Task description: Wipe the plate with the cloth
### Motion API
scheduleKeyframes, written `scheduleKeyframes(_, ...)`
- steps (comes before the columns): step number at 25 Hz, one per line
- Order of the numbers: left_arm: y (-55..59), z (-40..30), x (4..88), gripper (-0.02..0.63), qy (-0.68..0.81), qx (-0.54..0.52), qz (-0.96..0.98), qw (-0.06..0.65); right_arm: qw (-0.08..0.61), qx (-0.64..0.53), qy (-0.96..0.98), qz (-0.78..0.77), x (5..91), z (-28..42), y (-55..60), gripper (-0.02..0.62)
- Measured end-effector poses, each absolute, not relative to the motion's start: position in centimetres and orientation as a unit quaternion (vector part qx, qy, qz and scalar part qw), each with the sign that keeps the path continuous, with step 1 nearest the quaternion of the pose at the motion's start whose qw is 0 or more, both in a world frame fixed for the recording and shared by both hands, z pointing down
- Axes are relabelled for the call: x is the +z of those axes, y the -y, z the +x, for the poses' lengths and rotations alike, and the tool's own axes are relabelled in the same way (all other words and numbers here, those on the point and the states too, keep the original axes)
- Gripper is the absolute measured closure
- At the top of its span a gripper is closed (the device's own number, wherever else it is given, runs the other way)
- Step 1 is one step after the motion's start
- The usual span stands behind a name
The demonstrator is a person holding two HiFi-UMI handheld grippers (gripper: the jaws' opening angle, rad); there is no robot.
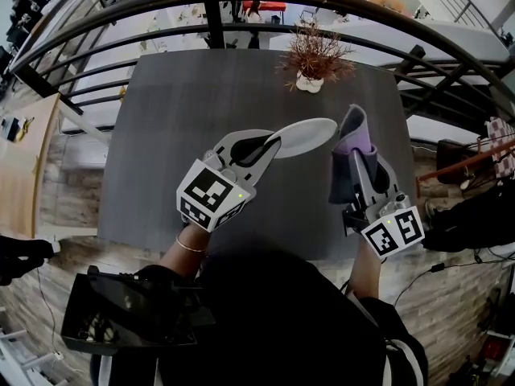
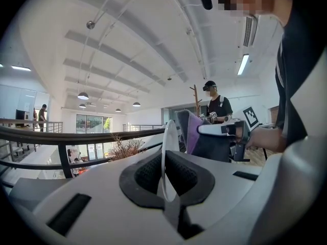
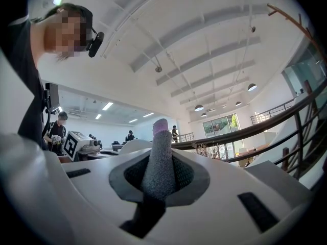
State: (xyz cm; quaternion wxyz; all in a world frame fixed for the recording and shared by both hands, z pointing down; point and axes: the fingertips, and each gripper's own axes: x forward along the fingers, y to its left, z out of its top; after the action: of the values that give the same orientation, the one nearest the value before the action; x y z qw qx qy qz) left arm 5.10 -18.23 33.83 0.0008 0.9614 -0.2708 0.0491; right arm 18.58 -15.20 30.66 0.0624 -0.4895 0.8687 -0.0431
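Observation:
My left gripper [image 1: 269,145] is shut on the rim of a white plate [image 1: 303,136], held above the dark table and tilted. In the left gripper view the plate [image 2: 165,160] shows edge-on between the black pads. My right gripper [image 1: 354,161] is shut on a folded grey and purple cloth [image 1: 352,139], which stands upright just right of the plate's edge; whether they touch I cannot tell. In the right gripper view the cloth [image 3: 158,165] sticks up between the jaws. The left gripper view also catches the cloth [image 2: 191,131] beyond the plate.
A dried plant in a small white pot [image 1: 311,61] stands at the table's far side. The dark table [image 1: 161,135] ends at a black curved railing [image 1: 241,10]. A black box [image 1: 121,316] sits by the person's left leg.

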Motion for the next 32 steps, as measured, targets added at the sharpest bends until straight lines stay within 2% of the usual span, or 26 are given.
scheduleKeyframes(32, 19.8, 5.7, 40.1, 0.588, 0.257, 0.085, 0.959, 0.081, 0.051, -0.068, -0.861, -0.502, 32.9, 19.1, 16.6, 0.554)
